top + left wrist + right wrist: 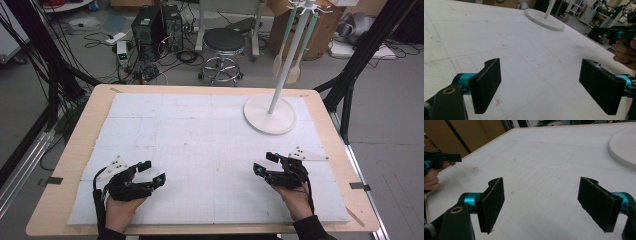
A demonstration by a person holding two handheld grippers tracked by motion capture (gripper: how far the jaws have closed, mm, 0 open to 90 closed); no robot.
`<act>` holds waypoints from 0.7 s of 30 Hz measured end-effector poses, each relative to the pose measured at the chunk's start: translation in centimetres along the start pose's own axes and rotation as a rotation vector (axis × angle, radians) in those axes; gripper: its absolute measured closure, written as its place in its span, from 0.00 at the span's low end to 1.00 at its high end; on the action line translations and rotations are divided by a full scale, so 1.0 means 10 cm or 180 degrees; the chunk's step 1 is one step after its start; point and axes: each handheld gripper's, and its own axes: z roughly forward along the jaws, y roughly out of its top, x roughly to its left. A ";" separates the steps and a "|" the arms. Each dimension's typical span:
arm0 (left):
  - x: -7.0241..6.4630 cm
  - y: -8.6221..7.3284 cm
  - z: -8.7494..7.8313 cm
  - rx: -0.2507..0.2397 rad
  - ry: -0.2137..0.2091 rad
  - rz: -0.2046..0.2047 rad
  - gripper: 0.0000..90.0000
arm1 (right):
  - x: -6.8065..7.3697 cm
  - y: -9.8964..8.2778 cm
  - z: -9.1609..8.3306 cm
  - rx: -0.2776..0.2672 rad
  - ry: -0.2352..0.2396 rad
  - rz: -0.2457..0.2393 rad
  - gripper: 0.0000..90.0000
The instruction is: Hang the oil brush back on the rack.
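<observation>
My left gripper (151, 172) rests low over the white gridded mat (200, 135) at the near left, held by a hand. In the left gripper view its black jaws stand wide apart with bare mat between them (540, 85). My right gripper (266, 162) sits at the near right, also hand-held, and the right gripper view shows its jaws spread wide with nothing between them (541, 203). A white stand (287, 65) with a round base (270, 115) rises at the far right of the mat, with wooden spoons (294, 72) hanging from its top.
The mat lies on a wooden table (75, 145). Beyond the far edge stand a black stool (223, 42), computer cases (150, 25), cables and cardboard boxes. Black frame legs (360, 55) flank the table on both sides.
</observation>
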 end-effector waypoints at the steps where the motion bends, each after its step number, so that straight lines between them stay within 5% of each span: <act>1: 0.00 0.00 0.00 -0.0003 -0.0009 0.0003 0.20 | 0.00 0.00 0.00 0.0005 -0.0012 -0.0011 0.23; 21: 0.00 -0.02 0.00 -0.0008 0.0004 0.0015 0.20 | 0.04 -0.08 0.03 0.0090 -0.0065 -0.0055 0.23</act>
